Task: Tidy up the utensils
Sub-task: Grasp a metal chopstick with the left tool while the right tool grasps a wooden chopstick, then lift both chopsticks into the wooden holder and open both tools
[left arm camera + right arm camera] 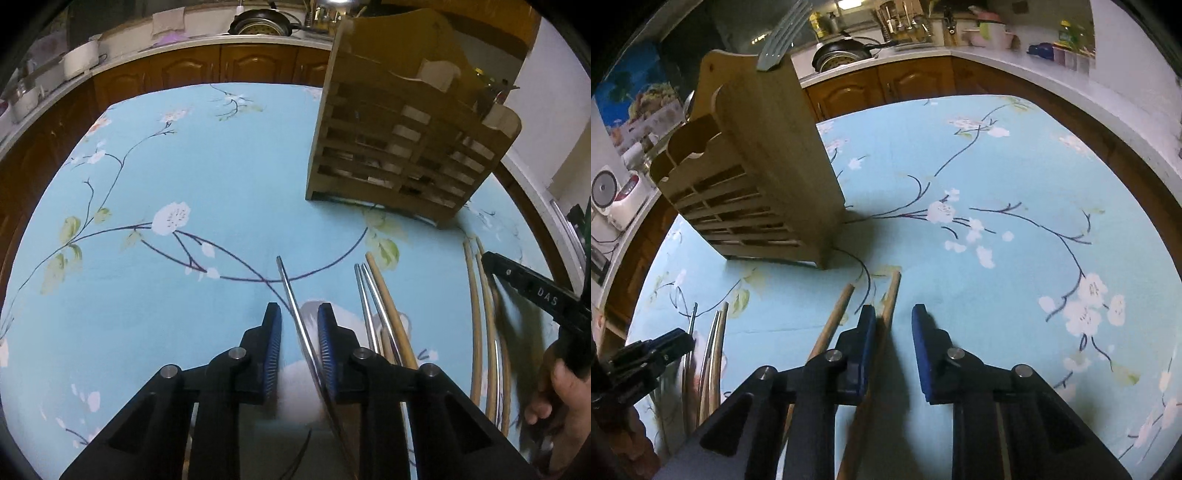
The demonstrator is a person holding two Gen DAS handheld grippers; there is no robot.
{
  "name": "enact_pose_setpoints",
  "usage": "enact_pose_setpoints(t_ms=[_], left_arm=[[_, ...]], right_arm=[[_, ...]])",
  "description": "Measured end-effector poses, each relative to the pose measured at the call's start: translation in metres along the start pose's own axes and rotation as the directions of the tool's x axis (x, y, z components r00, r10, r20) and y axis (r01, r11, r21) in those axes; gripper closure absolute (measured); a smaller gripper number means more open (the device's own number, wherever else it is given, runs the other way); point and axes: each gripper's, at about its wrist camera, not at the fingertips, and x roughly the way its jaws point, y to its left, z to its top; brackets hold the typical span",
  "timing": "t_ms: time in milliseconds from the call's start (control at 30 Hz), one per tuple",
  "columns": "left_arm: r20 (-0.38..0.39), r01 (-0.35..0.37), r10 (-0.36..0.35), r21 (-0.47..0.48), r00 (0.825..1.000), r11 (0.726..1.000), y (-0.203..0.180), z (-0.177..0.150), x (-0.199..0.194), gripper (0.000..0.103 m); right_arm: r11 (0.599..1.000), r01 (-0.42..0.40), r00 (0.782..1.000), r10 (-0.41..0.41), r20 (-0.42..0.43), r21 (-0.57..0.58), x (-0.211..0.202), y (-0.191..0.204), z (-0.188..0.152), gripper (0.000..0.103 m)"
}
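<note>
The utensils are long thin sticks lying on the counter (184, 177), which wears a light blue cloth with white flowers. Some are shiny metal chopsticks (369, 302) and some are pale wooden chopsticks (476, 314). Behind them stands a tall wooden rack with slots (399, 147), and it looks like the place where they should go.

The step in hand looks like picking up, one stick for each hand. The left tool (299, 314) is narrow. One thin metal chopstick (291, 295) runs between its blue pads and lies against the right-hand pad, but a gap shows on the other side, so it is not squeezed yet. The right tool (894, 314) is narrow too. A light brown wooden chopstick (891, 295) lies just beside its left pad, near the gap, and part of it is hidden under the tool. The pads do not press on it. Another wooden stick (836, 314) lies next to it on the left.

Next, each tool likely needs to close tight on its stick. Thin round sticks can roll or slip, so the squeeze should be firm and straight. Then both sticks would be lifted and carried to the top of the rack.
</note>
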Motion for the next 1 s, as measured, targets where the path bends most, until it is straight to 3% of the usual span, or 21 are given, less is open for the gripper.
enact_pose_setpoints(t_ms=[100,167,200,400,567,1000], left_arm=[[0.008,-0.026,0.026,0.024,1.0,0.999,-0.005,0.002,0.005,0.096],[0.01,-0.03,0.029,0.042,1.0,0.999,-0.009,0.003,0.008,0.097],[0.012,-0.033,0.032,0.05,0.999,0.998,-0.01,0.004,0.009,0.098],[0.028,-0.001,0.0,0.037,1.0,0.999,-0.004,0.0,-0.003,0.1],[0.088,0.053,-0.053,-0.003,0.995,0.999,0.006,-0.007,-0.039,0.1],[0.302,0.193,-0.174,-0.033,0.937,0.981,0.027,-0.042,-0.167,0.1]], right_arm=[[0.998,0.038,0.999,-0.038,0.011,-0.043,0.0,0.006,-0.001,0.086],[0.998,0.042,0.999,-0.041,0.014,-0.051,-0.002,0.006,-0.002,0.096],[0.998,0.038,0.999,-0.037,0.012,-0.046,-0.002,0.005,-0.002,0.096],[0.999,-0.04,0.998,0.04,0.038,0.006,-0.023,0.003,-0.005,0.098],[0.994,-0.112,0.989,0.11,0.1,0.009,-0.06,0.01,-0.008,0.098],[0.974,-0.219,0.937,0.226,0.268,-0.056,-0.157,0.035,-0.007,0.098]])
